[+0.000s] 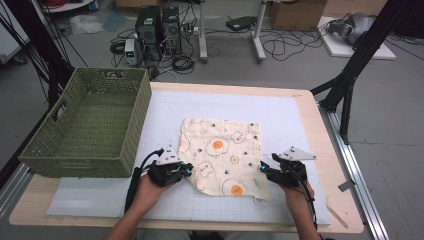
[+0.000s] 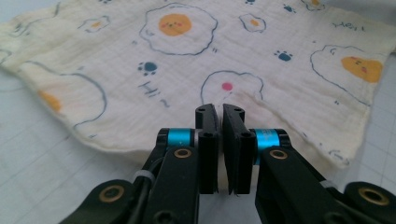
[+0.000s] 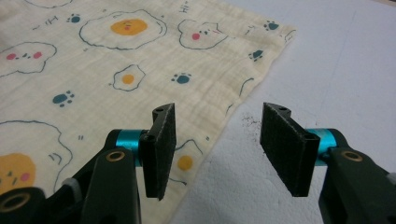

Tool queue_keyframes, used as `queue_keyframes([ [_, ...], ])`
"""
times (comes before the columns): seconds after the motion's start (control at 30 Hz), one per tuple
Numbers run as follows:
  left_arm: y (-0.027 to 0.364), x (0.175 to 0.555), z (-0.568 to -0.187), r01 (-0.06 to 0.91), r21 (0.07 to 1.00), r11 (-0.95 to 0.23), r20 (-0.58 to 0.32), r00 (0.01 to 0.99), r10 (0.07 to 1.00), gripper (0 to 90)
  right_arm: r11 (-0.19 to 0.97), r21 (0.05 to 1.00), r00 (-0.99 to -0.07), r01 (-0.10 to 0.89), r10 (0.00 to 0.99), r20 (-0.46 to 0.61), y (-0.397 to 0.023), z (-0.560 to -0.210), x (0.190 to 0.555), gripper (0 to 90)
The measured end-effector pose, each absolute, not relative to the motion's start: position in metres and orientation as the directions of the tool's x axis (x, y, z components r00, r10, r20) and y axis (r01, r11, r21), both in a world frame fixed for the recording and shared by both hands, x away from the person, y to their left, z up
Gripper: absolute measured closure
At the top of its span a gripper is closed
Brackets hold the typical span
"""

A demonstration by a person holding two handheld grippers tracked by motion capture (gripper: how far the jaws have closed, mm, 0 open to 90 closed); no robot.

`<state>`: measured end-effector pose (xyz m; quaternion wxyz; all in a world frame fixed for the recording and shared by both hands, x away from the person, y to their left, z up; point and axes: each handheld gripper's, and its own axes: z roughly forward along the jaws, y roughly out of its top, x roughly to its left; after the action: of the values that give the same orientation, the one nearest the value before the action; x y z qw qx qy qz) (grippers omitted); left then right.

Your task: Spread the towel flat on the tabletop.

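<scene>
Forearms and hands, mine, enter over the table's near edge, one gripper in each.

Left gripper (image 1: 175,171): black, blue-collared, at the near left corner of the cloth (image 1: 222,155). Its own view shows my jaws drawn almost together with a thin slit between the pads, standing over the cloth's near hem; I cannot tell whether any fabric is pinched in that slit.

Right gripper (image 1: 266,171): black, with a grey three-cornered plate on top, at the cloth's near right corner. My jaws stand moderately apart, nothing clamped; the left pad (image 3: 159,149) hangs over the cloth's edge, the right pad (image 3: 285,147) over bare mat.

Cloth: cream muslin printed with fried eggs, paw prints and small faces, spread mostly flat on the mat (image 1: 280,107), at the middle of the table and nearer its near edge; its near hem is slightly wavy.

Mat: pale, gridded, covering most of the table (image 1: 327,150), whose wooden rim shows along the right and near edges.

Basket (image 1: 90,125): green woven, rectangular, with handle slots, at the table's left edge, overhanging it slightly, well apart from the cloth.

Floor beyond the far edge: computer towers (image 1: 159,27), cables, cardboard boxes.
</scene>
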<state>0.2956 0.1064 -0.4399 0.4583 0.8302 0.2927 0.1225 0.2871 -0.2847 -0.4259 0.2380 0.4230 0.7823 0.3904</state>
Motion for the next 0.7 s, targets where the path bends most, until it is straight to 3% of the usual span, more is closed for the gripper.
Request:
queue_keyframes([
  [0.03, 0.11, 0.294, -0.439, 0.379, 0.838, -0.393, -0.07, 0.788, 0.611, 80.6, 0.337, 0.812, -0.529, 0.476, 0.848, -0.042, -0.285, -0.426, 0.287, 45.3],
  [0.07, 0.12, 0.294, -0.436, 0.406, 0.842, -0.356, -0.096, 0.761, 0.641, 65.0, 0.333, 0.812, -0.529, 0.479, 0.848, -0.036, -0.285, -0.426, 0.287, 45.2],
  [0.2, 0.134, 0.295, -0.429, 0.416, 0.863, -0.288, -0.116, 0.718, 0.687, 47.8, 0.335, 0.803, -0.523, 0.493, 0.851, -0.034, -0.286, -0.427, 0.289, 41.8],
  [0.4, 0.148, 0.299, -0.426, 0.416, 0.878, -0.237, -0.126, 0.678, 0.724, 43.9, 0.33, 0.801, -0.515, 0.5, 0.857, -0.032, -0.288, -0.429, 0.291, 41.1],
  [0.47, 0.148, 0.301, -0.43, 0.427, 0.872, -0.239, -0.13, 0.672, 0.729, 43.6, 0.338, 0.79, -0.52, 0.512, 0.854, -0.029, -0.289, -0.43, 0.291, 46.2],
  [0.7, 0.137, 0.308, -0.445, 0.471, 0.835, -0.286, -0.123, 0.665, 0.736, 43.5, 0.38, 0.752, -0.584, 0.539, 0.812, 0.009, -0.284, -0.44, 0.294, 49.7],
])
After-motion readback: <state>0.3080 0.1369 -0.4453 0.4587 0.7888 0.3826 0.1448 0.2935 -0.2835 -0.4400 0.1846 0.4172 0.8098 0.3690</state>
